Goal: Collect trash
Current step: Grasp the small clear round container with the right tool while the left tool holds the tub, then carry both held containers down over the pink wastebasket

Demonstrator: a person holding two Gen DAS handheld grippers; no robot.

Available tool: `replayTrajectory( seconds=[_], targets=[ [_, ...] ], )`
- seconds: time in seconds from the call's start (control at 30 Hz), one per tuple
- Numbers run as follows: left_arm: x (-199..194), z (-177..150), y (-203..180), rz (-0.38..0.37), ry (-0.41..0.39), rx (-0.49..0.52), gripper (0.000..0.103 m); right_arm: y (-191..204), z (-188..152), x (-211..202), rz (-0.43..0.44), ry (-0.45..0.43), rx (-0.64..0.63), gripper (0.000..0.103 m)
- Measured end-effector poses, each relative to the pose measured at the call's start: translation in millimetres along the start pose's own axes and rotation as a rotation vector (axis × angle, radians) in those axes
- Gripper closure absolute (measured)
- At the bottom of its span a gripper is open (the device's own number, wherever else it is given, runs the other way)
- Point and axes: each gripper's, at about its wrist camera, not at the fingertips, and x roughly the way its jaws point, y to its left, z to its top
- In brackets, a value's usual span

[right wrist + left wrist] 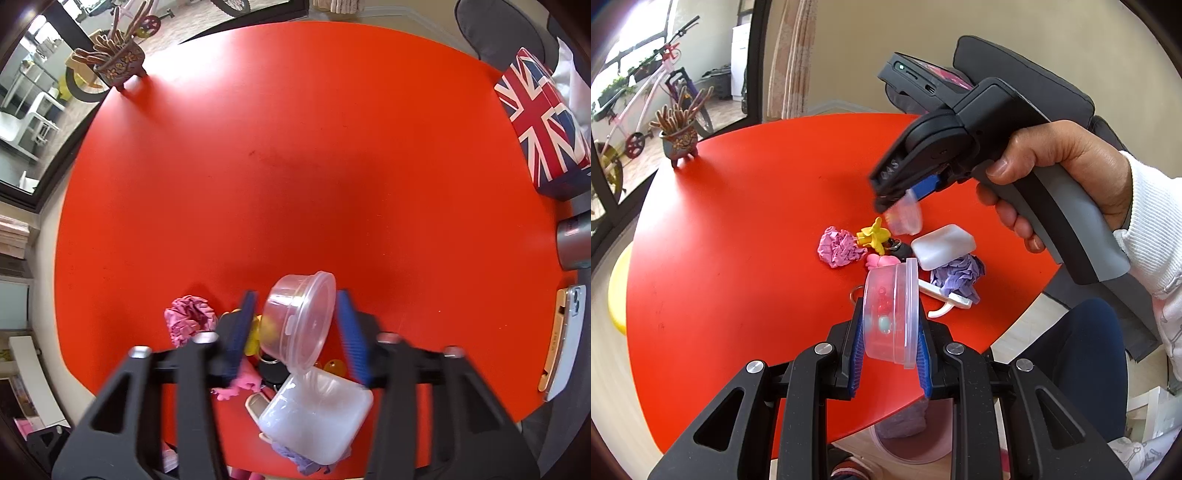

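On the red table (pixel 738 221) lies a small heap: crumpled pink paper (pixel 840 247) (pixel 188 317), crumpled purple paper (pixel 956 277), a yellow toy (pixel 873 236) and a white rectangular box (pixel 942 245) (pixel 317 417). My left gripper (pixel 891 312) is shut on a clear round lidded tub (pixel 890 317) with small coloured bits inside, held above the table's near edge. A hand points my right gripper (pixel 899 208) (pixel 296 295) steeply down over the heap. Its blue pads are shut on a second clear round tub (pixel 299 321) (pixel 905 218), which is tilted.
A potted plant (pixel 679 142) (pixel 118 66) stands at the table's far left. A flag-patterned box (pixel 539 122), a grey can (pixel 572 243) and a phone (pixel 565 339) sit along the right edge. A pink bin (pixel 908 439) is on the floor under the near edge.
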Motion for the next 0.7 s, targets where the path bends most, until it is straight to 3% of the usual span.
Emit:
replayTrajectory(
  seconds=[0.43,0.7],
  targets=[
    [-6,2,-4,0.021,-0.029,-0.002,0.080,-23,-20,-35,0.059,-0.147,-0.040,0.079],
    [-12,6,-13,0.034,-0.052,-0.001,0.080,-38,-60,-81,0.110,-0.290,-0.104,0.079]
  ],
)
